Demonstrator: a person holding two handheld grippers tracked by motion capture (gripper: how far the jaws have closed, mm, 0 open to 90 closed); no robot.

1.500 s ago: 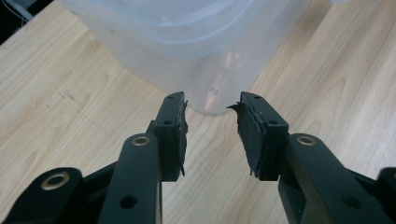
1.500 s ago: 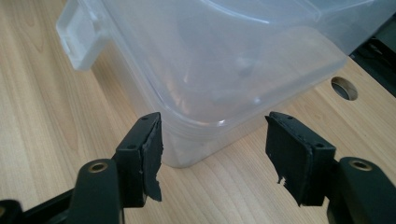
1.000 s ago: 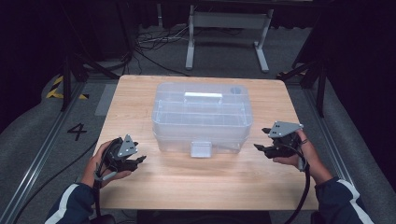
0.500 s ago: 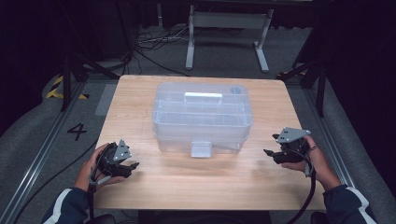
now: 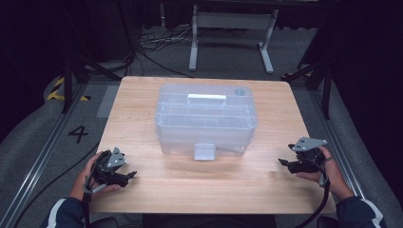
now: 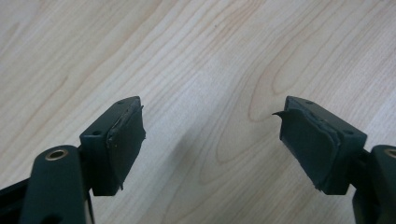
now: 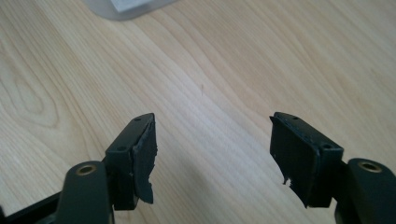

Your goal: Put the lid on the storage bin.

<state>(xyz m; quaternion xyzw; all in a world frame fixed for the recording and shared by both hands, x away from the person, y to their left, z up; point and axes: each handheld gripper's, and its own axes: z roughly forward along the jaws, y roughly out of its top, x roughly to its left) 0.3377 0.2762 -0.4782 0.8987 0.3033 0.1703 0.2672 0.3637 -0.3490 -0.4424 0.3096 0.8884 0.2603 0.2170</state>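
A clear plastic storage box [image 5: 205, 118] with a lid, a top handle and a front latch stands in the middle of the wooden table [image 5: 204, 185]. My left gripper [image 5: 129, 175] rests low near the table's front left corner, well short of the box. Its jaws have just been opening and stand open with bare wood between them [image 6: 210, 135]. My right gripper [image 5: 283, 163] sits near the front right edge, jaws open with nothing between them [image 7: 212, 149]. A corner of the box [image 7: 126, 7] shows at the top of the right gripper view.
The table's front and side edges lie close to both hands. Beyond the table are a dark floor with cables, metal rails on both sides, and a white stand [image 5: 231, 28] at the back.
Both hands have drawn back from the box toward the front of the table and sunk lower. The left gripper's jaws have spread wider.
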